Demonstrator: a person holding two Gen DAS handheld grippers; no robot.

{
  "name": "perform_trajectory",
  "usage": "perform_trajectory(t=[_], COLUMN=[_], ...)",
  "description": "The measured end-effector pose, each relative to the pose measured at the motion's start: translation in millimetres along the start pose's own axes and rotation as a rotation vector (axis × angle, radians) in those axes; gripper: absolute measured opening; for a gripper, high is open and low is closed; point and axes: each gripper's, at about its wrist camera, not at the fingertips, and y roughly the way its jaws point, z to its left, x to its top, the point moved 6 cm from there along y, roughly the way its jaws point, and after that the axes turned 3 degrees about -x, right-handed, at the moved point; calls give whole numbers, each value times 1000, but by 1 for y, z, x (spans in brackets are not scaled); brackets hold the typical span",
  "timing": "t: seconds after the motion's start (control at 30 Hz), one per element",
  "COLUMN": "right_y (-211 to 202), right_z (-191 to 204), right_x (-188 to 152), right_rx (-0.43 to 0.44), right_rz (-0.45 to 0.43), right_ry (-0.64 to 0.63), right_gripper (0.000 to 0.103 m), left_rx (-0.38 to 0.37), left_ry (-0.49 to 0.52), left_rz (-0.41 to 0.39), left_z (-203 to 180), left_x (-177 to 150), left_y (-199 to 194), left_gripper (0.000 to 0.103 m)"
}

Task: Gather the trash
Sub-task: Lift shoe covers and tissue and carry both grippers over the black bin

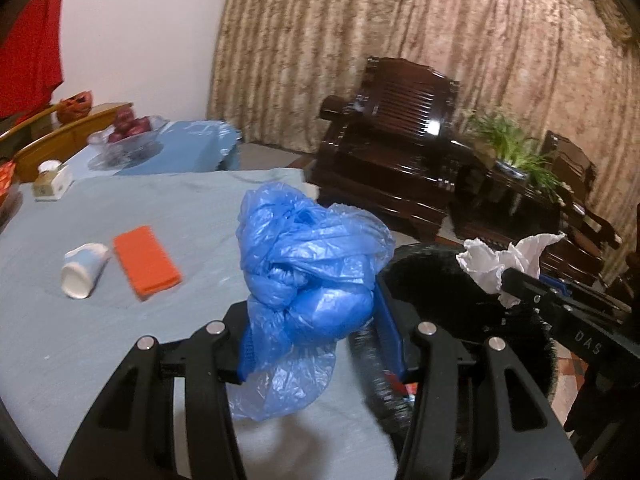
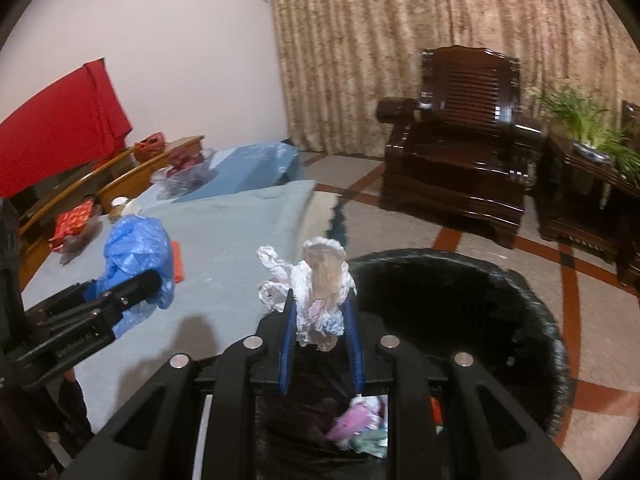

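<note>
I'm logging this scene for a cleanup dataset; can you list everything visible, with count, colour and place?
crumpled blue plastic bag: one, blue, held above the table
crumpled white paper wad: one, white, held at the bin's rim
black-lined trash bin: one, black, beside the table, trash inside
tipped white paper cup: one, white, on its side on the table
flat orange sponge: one, orange, beside the cup
light blue cloth-covered table: one, blue
dark wooden armchair: one, brown, by the curtain
left gripper: one, black, blue fingers shut on the bag
right gripper: one, black, shut on the paper
</note>
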Motion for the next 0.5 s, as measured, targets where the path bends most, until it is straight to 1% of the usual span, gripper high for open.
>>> perform_trajectory(t=[0.33,0.5], right_y=[-15,-13], right_z=[-54,-79], right_x=[-8,-17], right_rx=[-106,-154], right_rz=[-6,13], right_ry=[47,74], right_gripper=[22,22], left_rx=[-104,-165], left_ry=[64,96], left_rz=[8,33], left_z=[-59,-84], left_x=[-1,-7], left_y=[24,43], left_gripper=[48,48])
